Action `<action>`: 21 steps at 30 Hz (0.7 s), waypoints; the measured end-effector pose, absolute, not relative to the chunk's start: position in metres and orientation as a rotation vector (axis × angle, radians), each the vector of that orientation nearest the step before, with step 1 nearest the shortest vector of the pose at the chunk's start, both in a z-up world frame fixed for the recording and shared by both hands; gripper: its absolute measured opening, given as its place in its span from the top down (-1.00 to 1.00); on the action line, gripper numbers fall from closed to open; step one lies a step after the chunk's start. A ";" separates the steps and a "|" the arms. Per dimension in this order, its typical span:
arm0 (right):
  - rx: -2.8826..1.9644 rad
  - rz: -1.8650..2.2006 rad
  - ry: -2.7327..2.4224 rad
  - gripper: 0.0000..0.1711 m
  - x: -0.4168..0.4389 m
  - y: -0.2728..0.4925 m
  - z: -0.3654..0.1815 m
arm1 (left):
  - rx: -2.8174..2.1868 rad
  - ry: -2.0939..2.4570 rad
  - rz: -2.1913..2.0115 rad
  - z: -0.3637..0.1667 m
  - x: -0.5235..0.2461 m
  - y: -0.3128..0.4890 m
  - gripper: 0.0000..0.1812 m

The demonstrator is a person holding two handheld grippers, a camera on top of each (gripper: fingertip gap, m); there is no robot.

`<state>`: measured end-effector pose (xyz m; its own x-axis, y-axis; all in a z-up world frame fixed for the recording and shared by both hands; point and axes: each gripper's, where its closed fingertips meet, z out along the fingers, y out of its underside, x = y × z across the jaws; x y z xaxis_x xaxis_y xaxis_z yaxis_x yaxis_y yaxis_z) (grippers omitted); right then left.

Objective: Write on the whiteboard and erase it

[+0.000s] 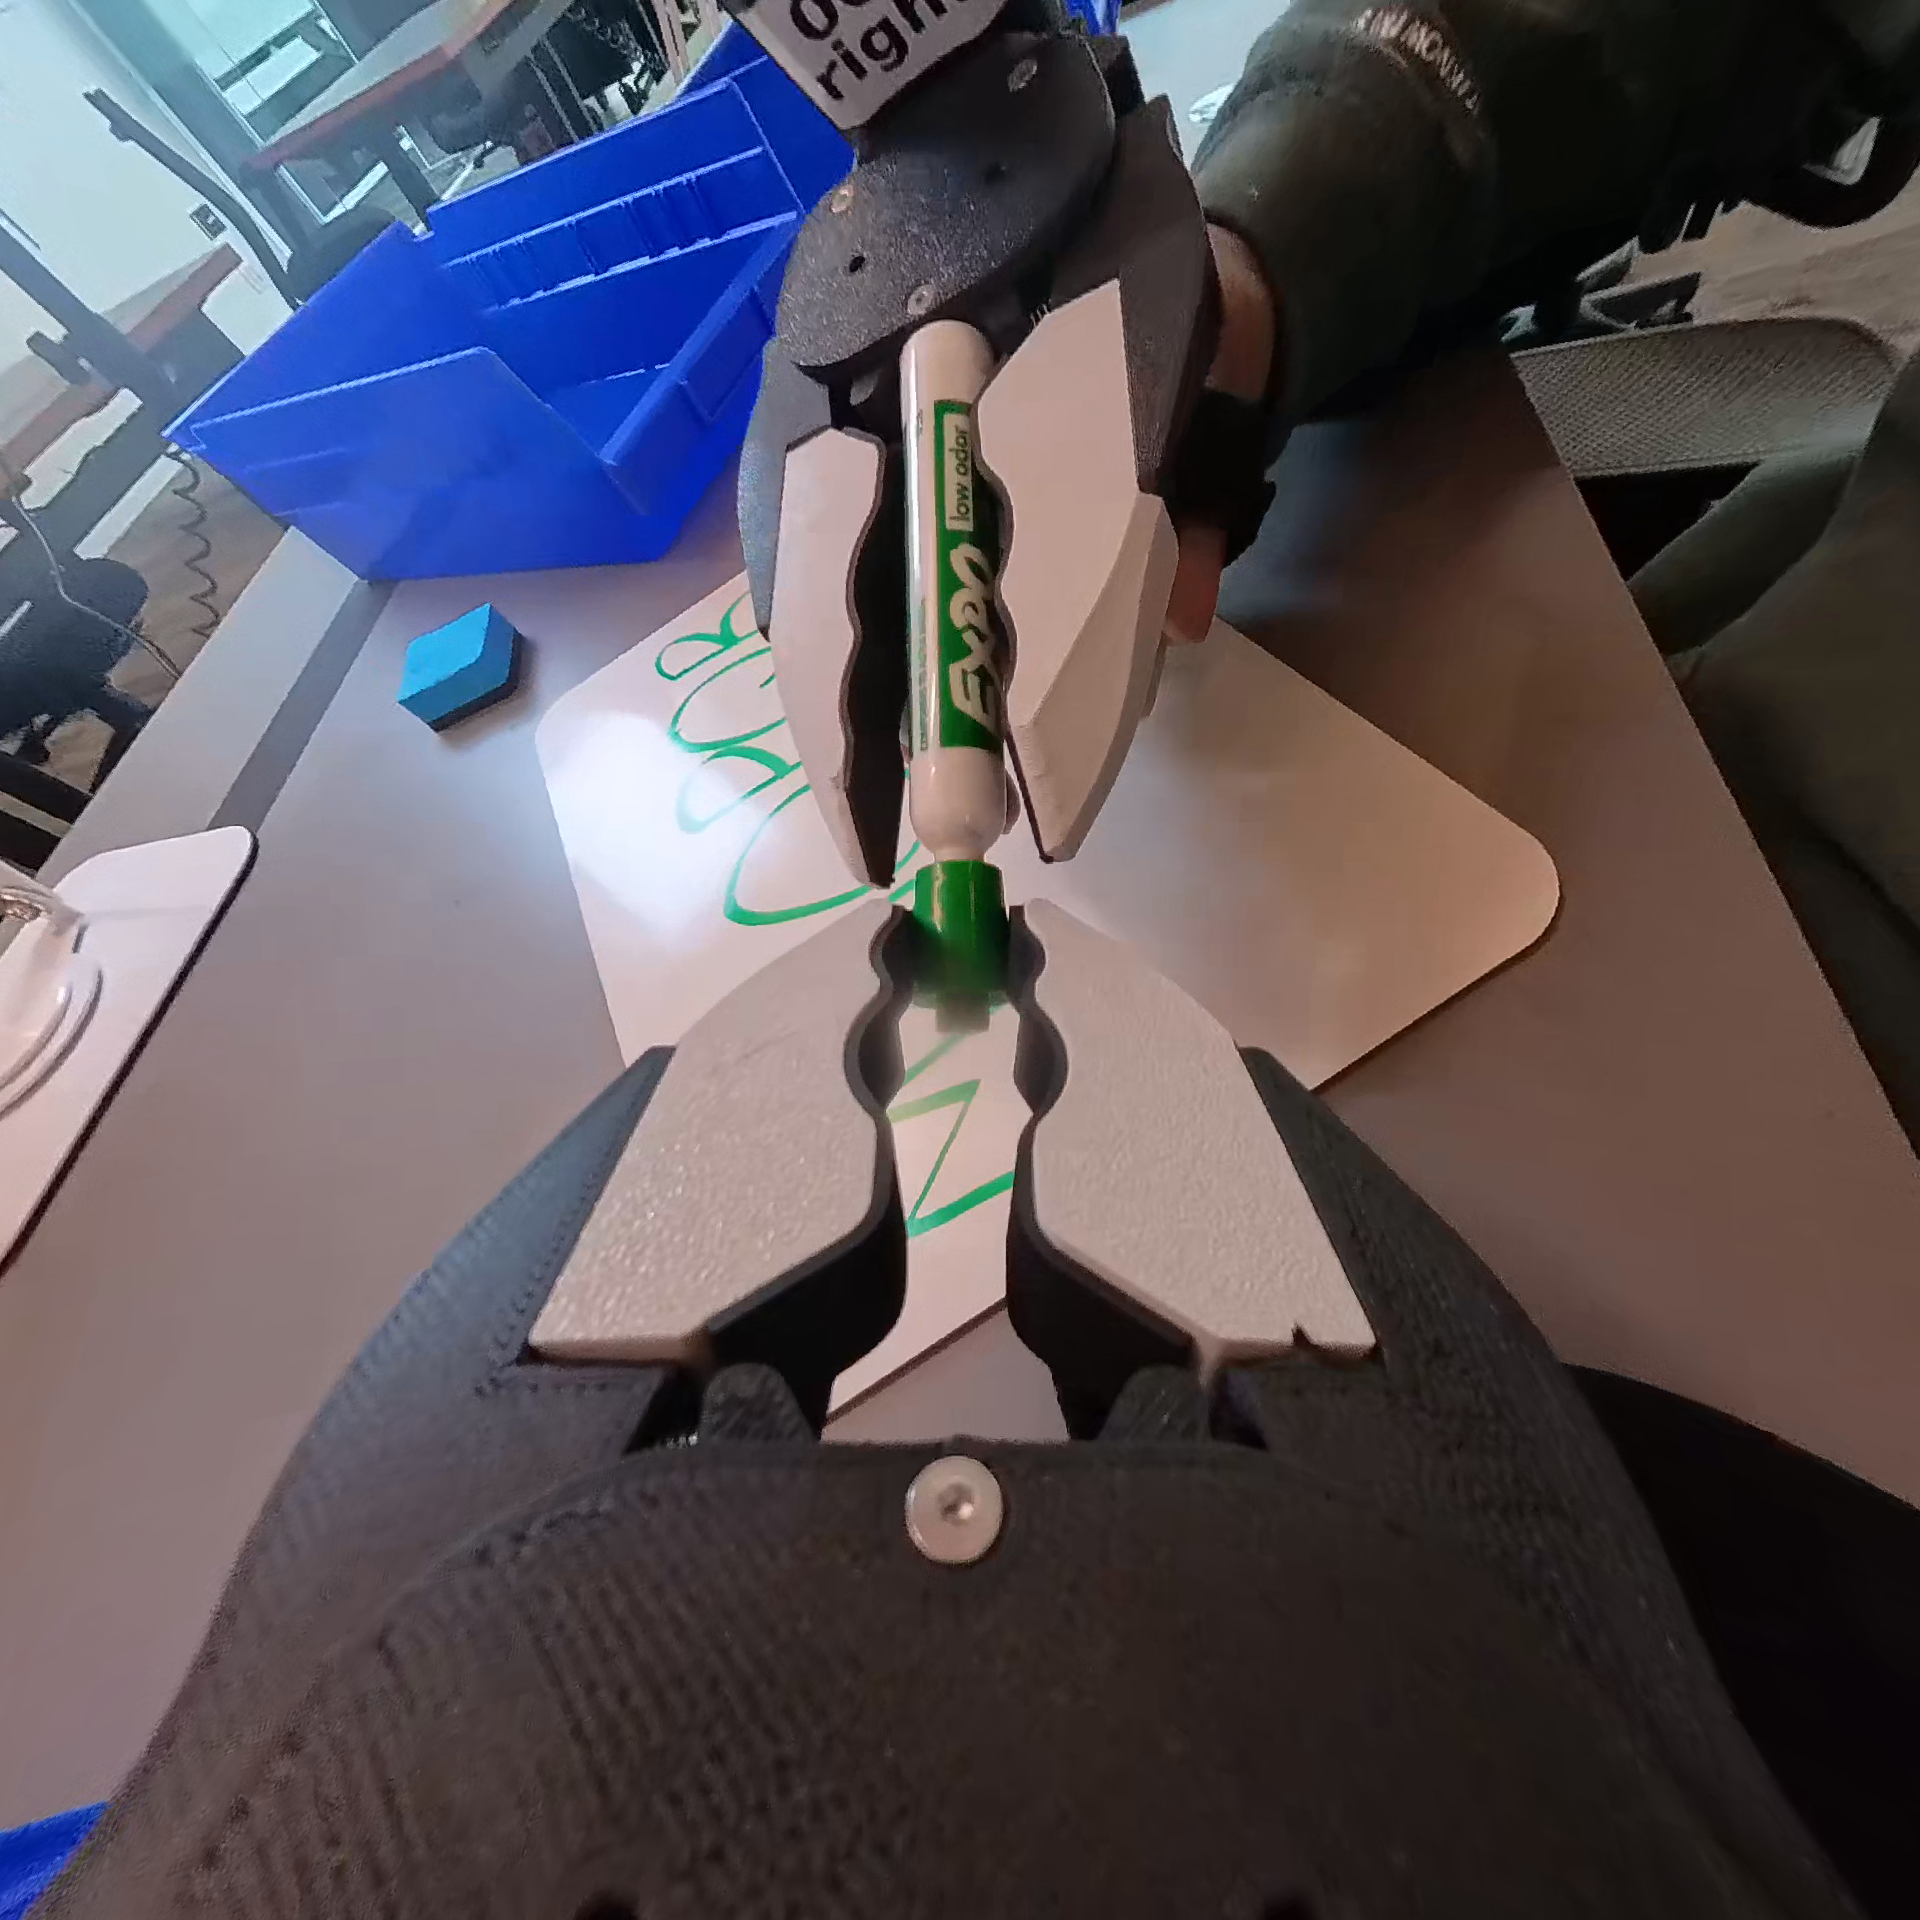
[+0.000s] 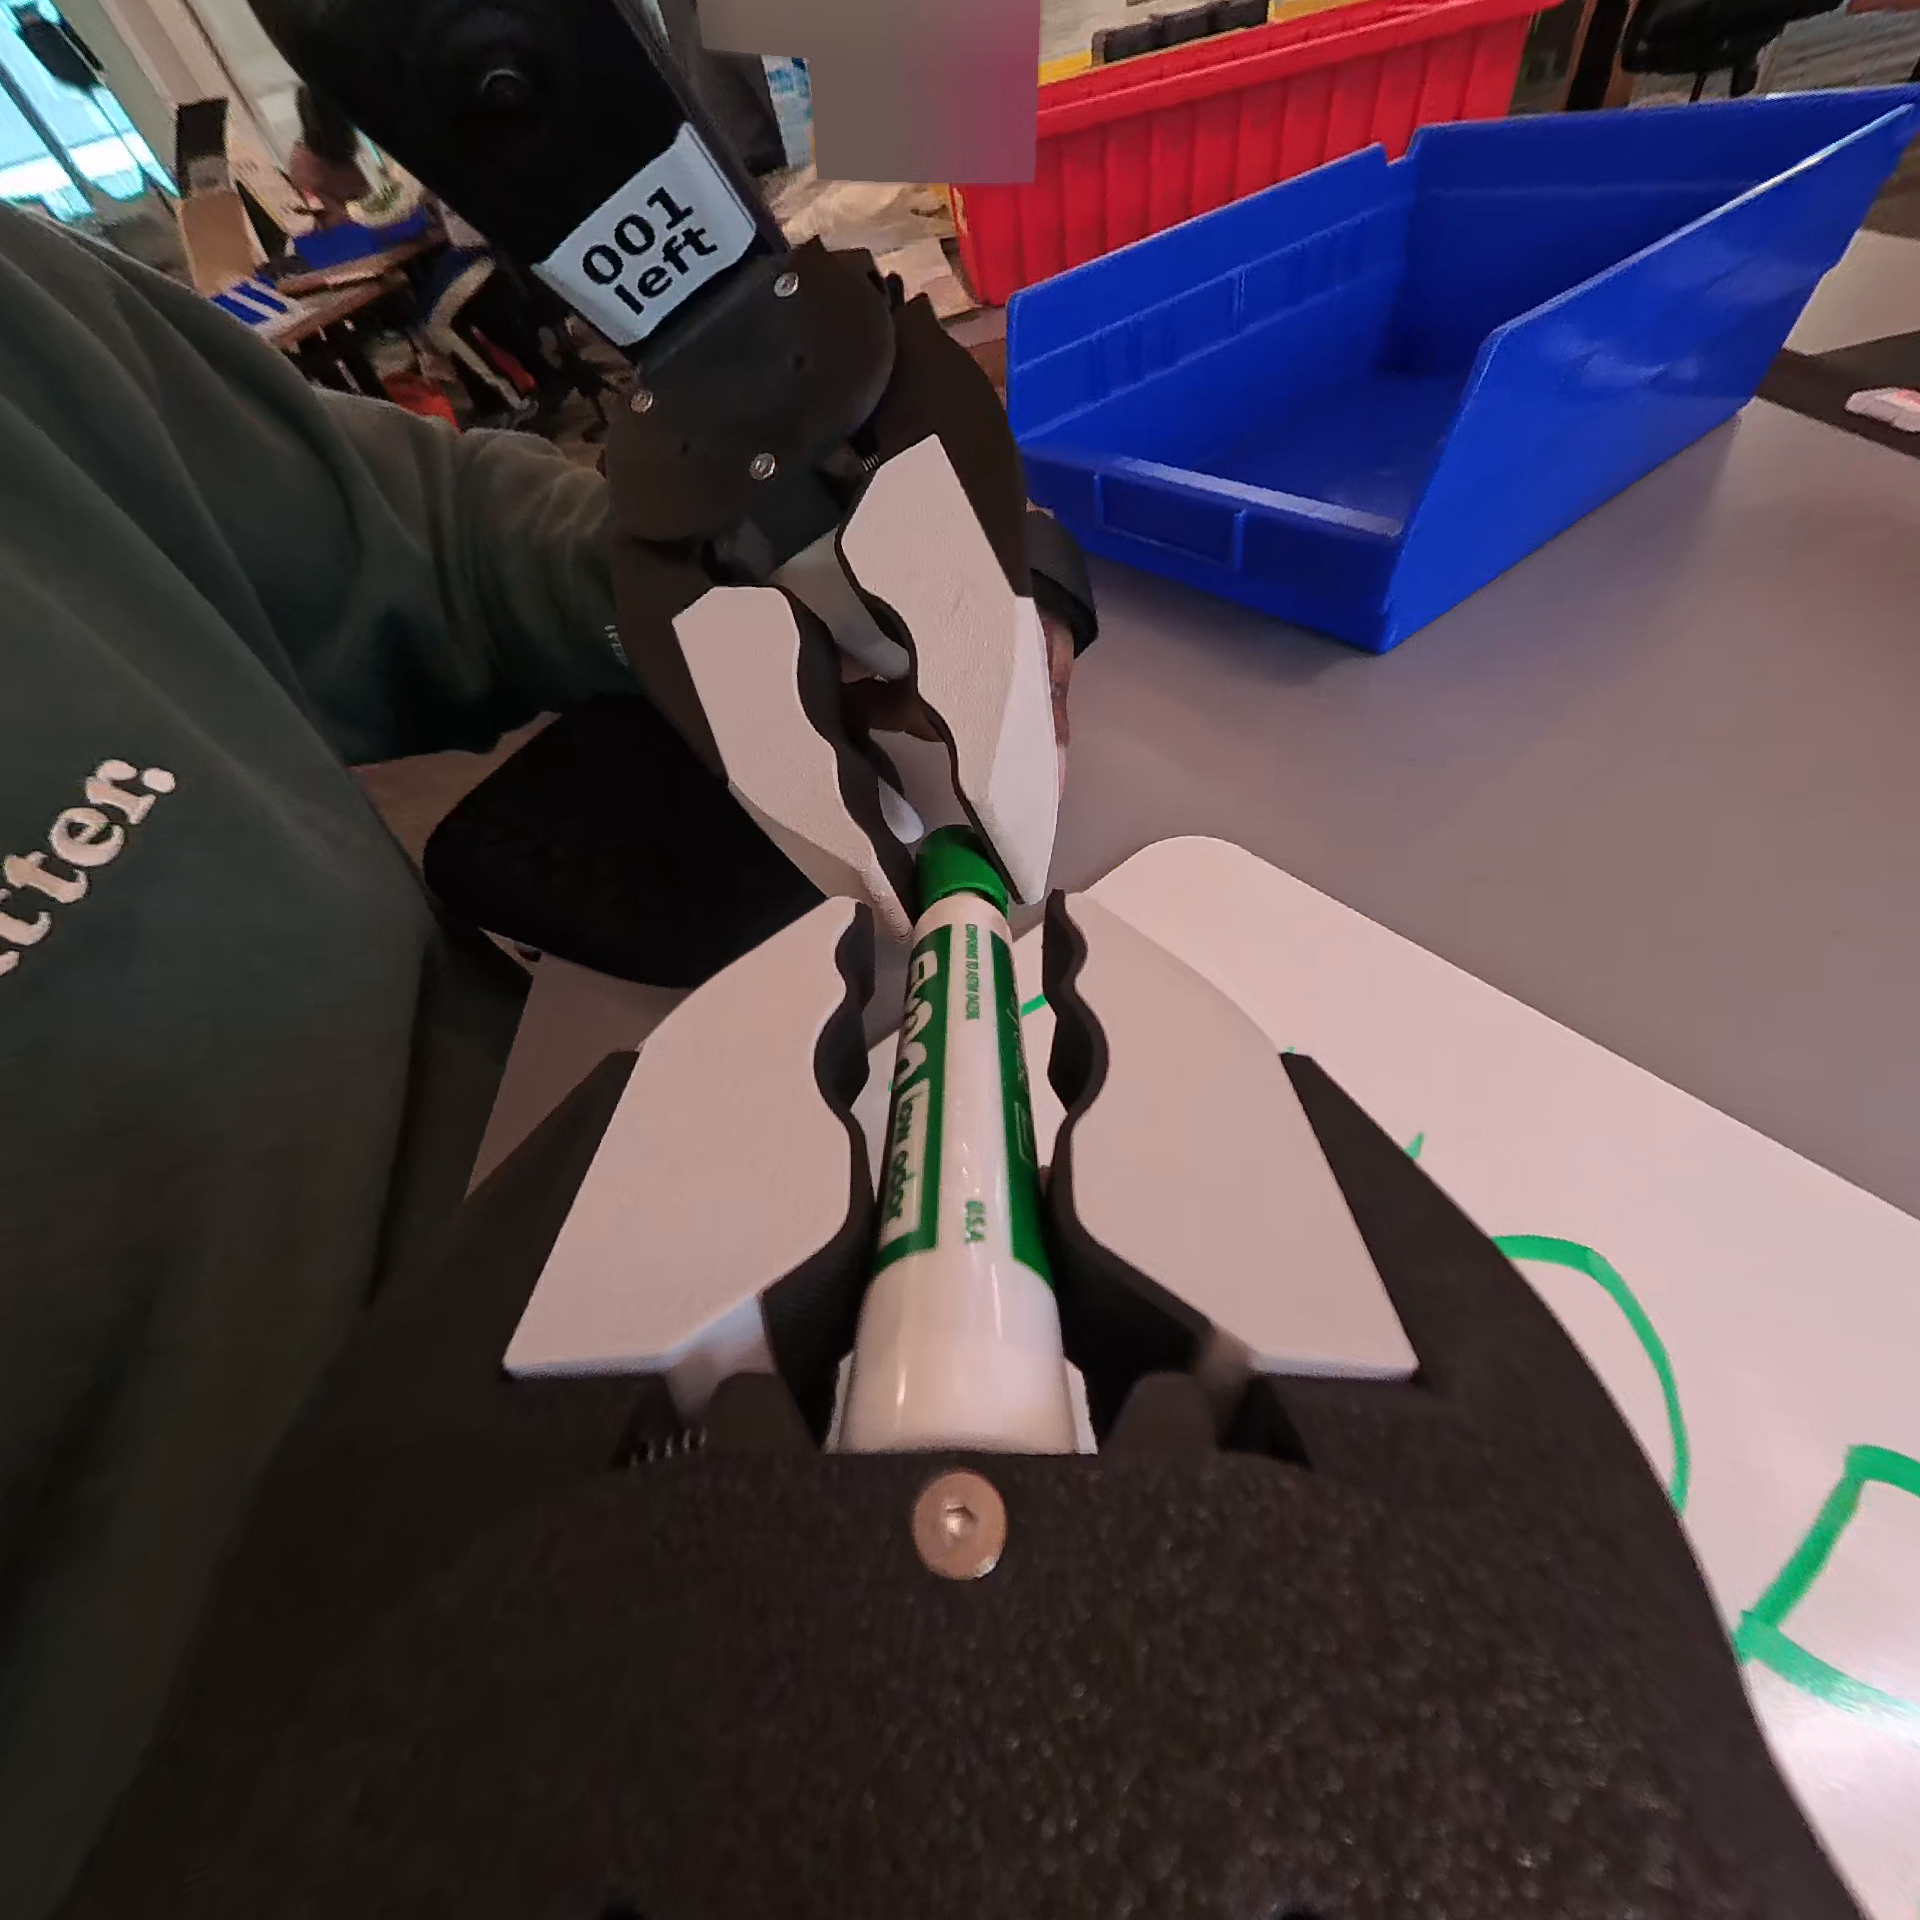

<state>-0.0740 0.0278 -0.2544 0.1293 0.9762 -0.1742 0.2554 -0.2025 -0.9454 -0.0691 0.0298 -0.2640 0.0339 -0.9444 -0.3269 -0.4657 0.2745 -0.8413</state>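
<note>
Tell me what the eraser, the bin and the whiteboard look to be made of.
Eraser: blue foam-like top, matte, on a dark base, likely felt.
Bin: blue moulded plastic, slight sheen, ribbed walls.
Whiteboard: thin glossy white sheet, showing glare; core unclear.

Office-type workroom or lab. A grey surface (image 1: 395, 1039) carries a blue plastic storage bin (image 2: 1455, 416), with a red bin (image 2: 1226, 125) behind it. Further desks (image 1: 416, 94), a dark office chair (image 1: 62, 644) and cluttered shelving (image 2: 343, 270) fill the background.
</note>
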 end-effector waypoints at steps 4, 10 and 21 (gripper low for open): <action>-1.605 1.133 -1.238 0.63 -0.078 0.023 -0.256 | -1.307 1.614 -0.595 -0.264 -0.067 0.027 0.81; -1.597 1.152 -1.248 0.61 -0.078 0.026 -0.253 | -1.298 1.610 -0.630 -0.260 -0.067 0.029 0.80; -1.486 0.482 -1.497 0.49 -0.032 0.061 -0.227 | -1.495 1.645 -0.604 -0.285 -0.089 0.055 0.80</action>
